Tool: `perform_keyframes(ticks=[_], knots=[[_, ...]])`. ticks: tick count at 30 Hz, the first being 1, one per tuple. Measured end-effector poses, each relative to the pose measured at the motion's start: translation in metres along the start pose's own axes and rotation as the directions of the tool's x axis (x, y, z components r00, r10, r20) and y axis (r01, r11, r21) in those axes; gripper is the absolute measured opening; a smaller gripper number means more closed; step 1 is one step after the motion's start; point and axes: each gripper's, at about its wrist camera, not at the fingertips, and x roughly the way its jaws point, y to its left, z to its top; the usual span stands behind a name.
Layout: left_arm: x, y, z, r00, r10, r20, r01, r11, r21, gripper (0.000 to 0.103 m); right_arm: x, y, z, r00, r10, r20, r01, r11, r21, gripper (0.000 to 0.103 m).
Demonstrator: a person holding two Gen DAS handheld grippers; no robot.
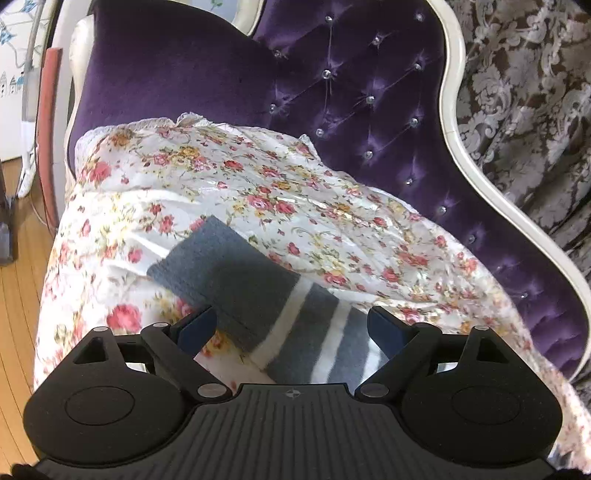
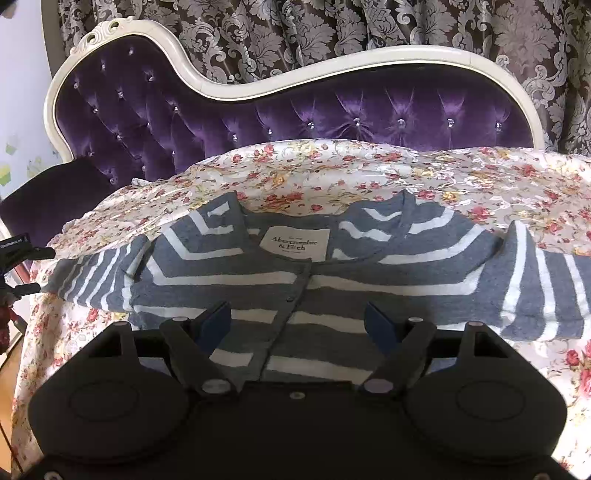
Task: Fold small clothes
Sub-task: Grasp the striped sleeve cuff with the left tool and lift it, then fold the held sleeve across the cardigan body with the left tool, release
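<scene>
The left gripper (image 1: 291,323) has its fingers spread wide and grasps nothing. The grey-and-white striped cardigan (image 2: 306,280) lies between and below them: in the left wrist view one sleeve (image 1: 229,273) runs diagonally away from the gap between the fingers, its plain grey cuff farthest out. Whether the fingertips touch the fabric cannot be told.

The right gripper (image 2: 297,323) is likewise released, its fingers wide apart with nothing clamped. They sit over the cardigan's front, one on either side of the button placket (image 2: 295,295). The garment lies flat, front up, collar away from the gripper, with the neck label (image 2: 294,240) showing. Both sleeves extend outward to either side.

The cardigan rests on a floral sheet (image 2: 369,173) that covers the seat of a purple tufted sofa (image 2: 369,110). A patterned curtain (image 2: 332,29) hangs behind the sofa.
</scene>
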Motion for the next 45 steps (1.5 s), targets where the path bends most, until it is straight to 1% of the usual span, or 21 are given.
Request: perform_keyframes(ticks=[2,4,6,9,11,13,19,20,22,23,24,25,27,28,29,33,35,37,40,41,45], knots=[[0.002,0.005,0.001,1.000,0.012,-0.008,-0.012,1.000,0.003,0.089,0.001,0.001,0.000,1.000,0.006,-0.001,-0.006,1.000,0.001,0.081],[0.006,0.014,0.001,0.999,0.031,-0.017,-0.031,0.999,-0.029,0.089,0.002,0.001,0.001,1.000,0.008,-0.003,-0.008,1.000,0.001,0.081],[0.008,0.022,-0.001,0.999,0.016,-0.033,-0.018,0.998,-0.053,0.089,0.005,0.001,0.000,1.000,0.009,-0.016,-0.009,1.000,0.005,0.081],[0.015,0.030,-0.002,0.998,0.022,-0.059,-0.025,0.998,-0.051,0.088,0.006,0.000,0.000,0.999,0.023,-0.024,-0.022,0.999,0.028,0.081],[0.021,0.036,-0.003,0.997,-0.007,-0.077,0.000,0.996,-0.091,0.088,0.005,0.000,0.001,0.999,0.026,-0.021,-0.026,0.999,0.034,0.081],[0.024,0.040,-0.002,0.997,-0.031,-0.073,0.023,0.993,-0.116,0.088,0.005,0.000,0.001,1.000,0.025,-0.018,-0.024,0.999,0.033,0.081],[0.035,0.038,0.004,0.997,-0.054,-0.045,0.051,0.996,-0.077,0.084,0.006,0.000,0.000,0.999,0.023,-0.025,-0.022,0.999,0.038,0.081],[0.036,0.038,0.004,0.998,-0.055,-0.039,0.053,0.996,-0.068,0.080,0.006,-0.001,0.000,0.999,0.024,-0.025,-0.023,0.999,0.038,0.081],[0.036,0.036,0.005,0.999,-0.039,-0.027,0.038,0.998,-0.051,0.059,0.006,-0.001,0.001,0.999,0.026,-0.022,-0.025,0.999,0.037,0.081],[0.036,0.036,0.005,0.999,-0.028,-0.021,0.027,0.999,-0.045,0.033,0.006,0.000,0.001,0.999,0.026,-0.019,-0.026,0.999,0.037,0.081],[0.037,0.036,0.005,1.000,-0.015,-0.024,0.014,0.999,-0.046,0.010,0.006,0.000,0.001,0.999,0.027,-0.018,-0.026,0.999,0.036,0.081],[0.037,0.038,0.004,1.000,-0.014,-0.027,0.012,0.998,-0.057,0.010,0.006,0.001,0.002,0.999,0.026,-0.017,-0.026,0.999,0.035,0.081],[0.032,0.039,0.002,0.999,-0.040,-0.003,0.040,0.995,-0.091,0.009,0.006,0.002,0.002,1.000,0.025,-0.018,-0.024,0.999,0.034,0.081],[0.028,0.036,0.004,0.999,-0.037,0.008,0.038,0.995,-0.090,0.009,0.006,0.002,0.002,1.000,0.024,-0.017,-0.024,0.999,0.034,0.081],[0.023,0.032,0.005,0.999,-0.037,0.020,0.038,0.996,-0.079,0.009,0.006,0.002,0.003,1.000,0.022,-0.017,-0.021,0.999,0.033,0.081],[-0.010,0.004,0.007,0.992,-0.082,0.099,0.083,0.996,-0.013,0.009,0.004,-0.003,0.007,1.000,0.012,-0.012,-0.011,0.999,0.051,0.081],[-0.026,-0.020,0.006,0.985,-0.118,0.130,0.111,0.992,0.059,0.009,0.002,-0.007,0.009,1.000,0.004,-0.007,-0.003,0.998,0.065,0.081],[-0.041,-0.052,0.003,0.976,-0.150,0.155,0.125,0.979,0.161,0.009,-0.001,-0.011,0.012,1.000,-0.009,0.001,0.009,0.997,0.079,0.081],[-0.065,-0.103,-0.002,0.960,-0.232,0.160,0.178,0.940,0.292,0.009,-0.005,-0.018,0.016,0.999,-0.035,0.012,0.034,0.995,0.096,0.081],[-0.070,-0.115,-0.005,0.954,-0.258,0.155,0.200,0.929,0.312,0.009,-0.006,-0.020,0.017,0.999,-0.043,0.014,0.041,0.994,0.102,0.081],[-0.077,-0.176,-0.021,0.927,-0.368,0.073,0.314,0.867,0.386,0.009,-0.012,-0.033,0.022,0.997,-0.067,0.025,0.063,0.988,0.139,0.081]])
